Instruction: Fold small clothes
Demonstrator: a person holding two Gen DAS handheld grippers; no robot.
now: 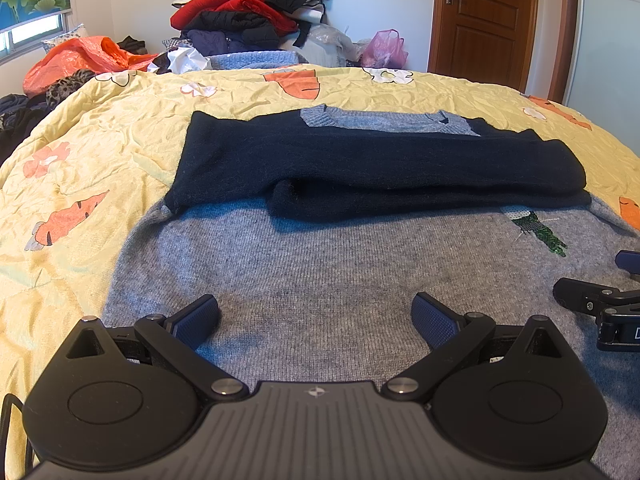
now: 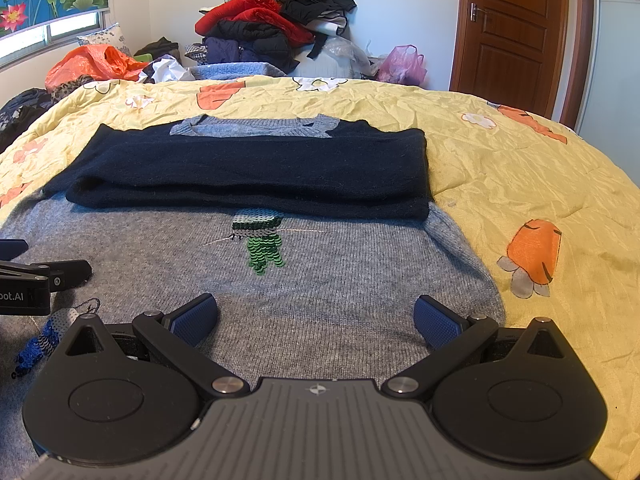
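Observation:
A grey knitted sweater lies flat on the yellow quilt, its dark navy sleeves folded across the chest below the grey collar. It also shows in the right wrist view, with sleeves and a green sequin figure. My left gripper is open and empty over the sweater's hem. My right gripper is open and empty over the hem's right part, and its tip shows in the left wrist view.
A pile of red and black clothes stands beyond the bed's far edge, with an orange plastic bag at the left and a pink bag. A brown door is at the back right.

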